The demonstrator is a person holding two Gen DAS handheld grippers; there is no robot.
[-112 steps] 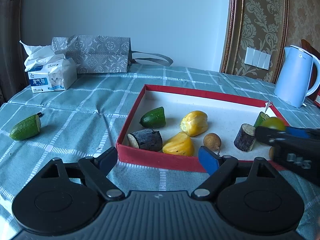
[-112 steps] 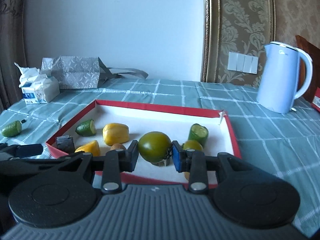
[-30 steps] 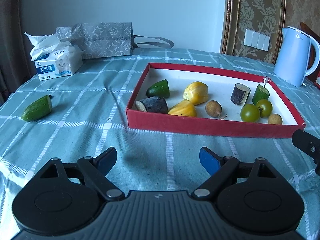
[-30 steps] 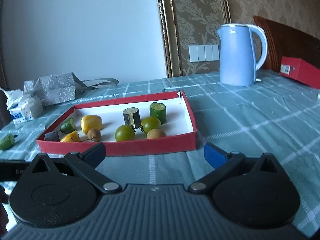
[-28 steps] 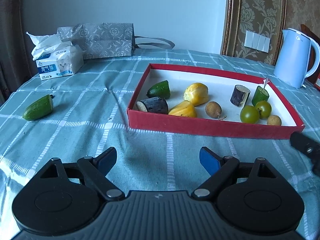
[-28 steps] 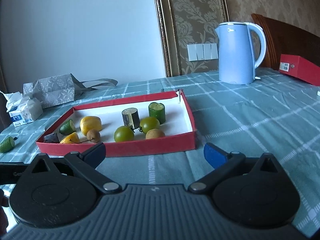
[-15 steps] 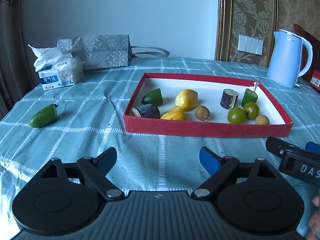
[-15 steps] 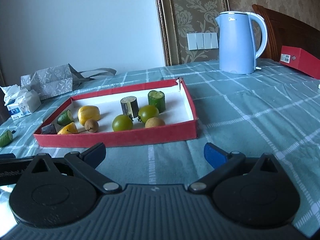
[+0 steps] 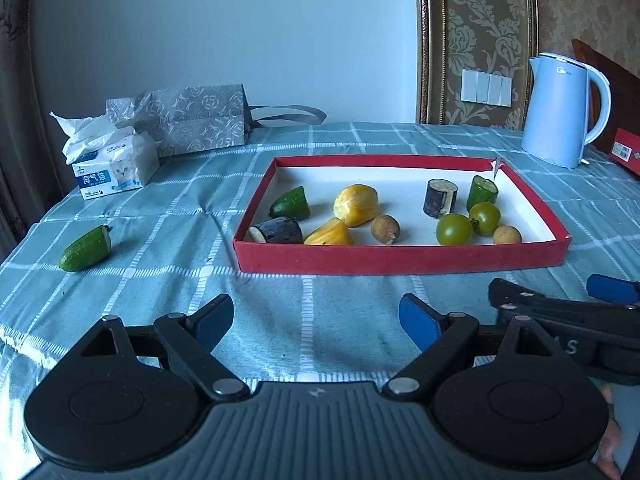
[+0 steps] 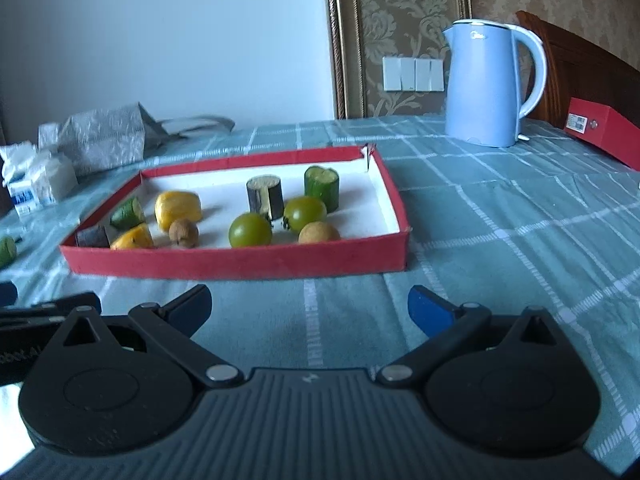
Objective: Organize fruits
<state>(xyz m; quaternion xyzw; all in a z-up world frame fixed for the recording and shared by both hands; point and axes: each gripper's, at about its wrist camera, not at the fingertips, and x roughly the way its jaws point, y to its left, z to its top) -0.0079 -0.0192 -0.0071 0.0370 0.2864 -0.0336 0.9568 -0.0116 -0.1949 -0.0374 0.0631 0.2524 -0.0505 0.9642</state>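
A red tray [image 9: 400, 258] [image 10: 240, 266] with a white floor lies on the teal checked cloth. In it are two green tomatoes [image 9: 454, 229] [image 10: 250, 230], yellow pieces [image 9: 356, 205], brown round fruits [image 9: 385, 229], dark purple chunks [image 9: 440, 198] and green cucumber pieces [image 9: 483, 193]. One cucumber piece [image 9: 85, 249] lies on the cloth left of the tray. My left gripper [image 9: 316, 318] is open and empty, held back from the tray's front wall. My right gripper [image 10: 310, 306] is open and empty, also in front of the tray, and shows in the left wrist view [image 9: 560, 300].
A light blue kettle [image 9: 562, 110] [image 10: 490, 82] stands at the back right. A red box [image 10: 604, 130] lies at the far right. A tissue pack [image 9: 114, 166] and a grey patterned bag [image 9: 192, 118] sit at the back left.
The right gripper let go of the green tomato, which now lies in the tray. Both grippers have drawn back from the tray, and the right one is now wide open.
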